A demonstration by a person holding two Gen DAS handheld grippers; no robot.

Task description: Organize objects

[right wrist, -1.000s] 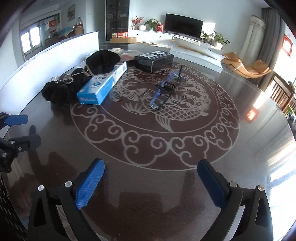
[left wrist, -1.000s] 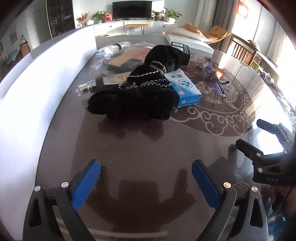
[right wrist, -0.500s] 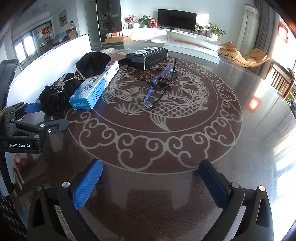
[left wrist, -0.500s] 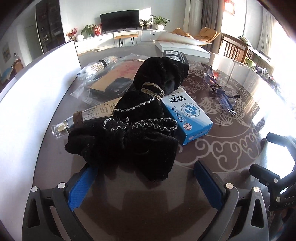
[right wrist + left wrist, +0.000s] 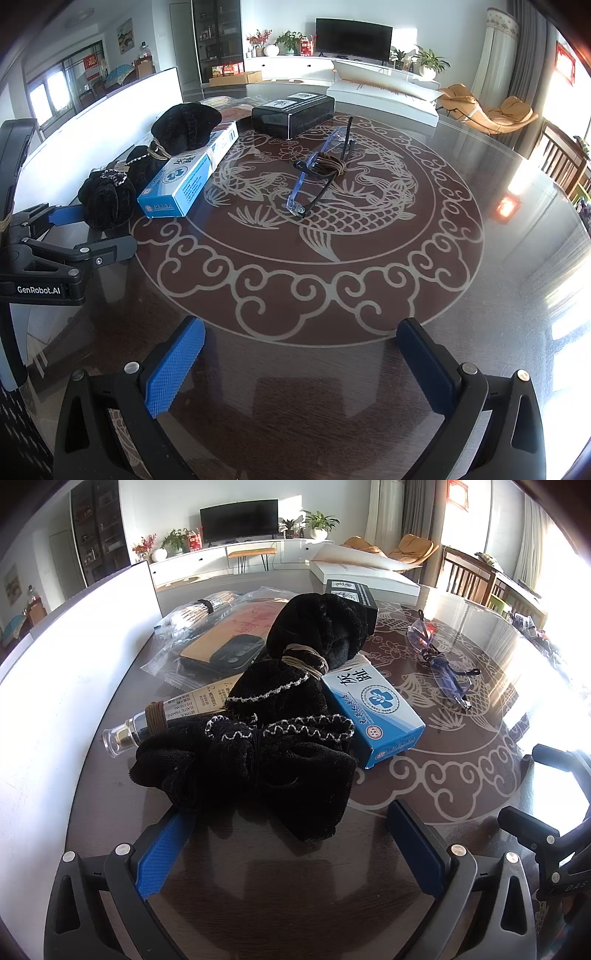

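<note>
Black velvet pouch [image 5: 258, 753] sits between our wide-apart left gripper [image 5: 291, 827] fingers, and squeezing crooked could bump the blue box [image 5: 373, 709] away.

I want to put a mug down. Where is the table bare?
Bare: the wide stretch of table right of the glasses, and the near edge by the right gripper. Crowded: the left side, around the black cloth and blue box.
</note>
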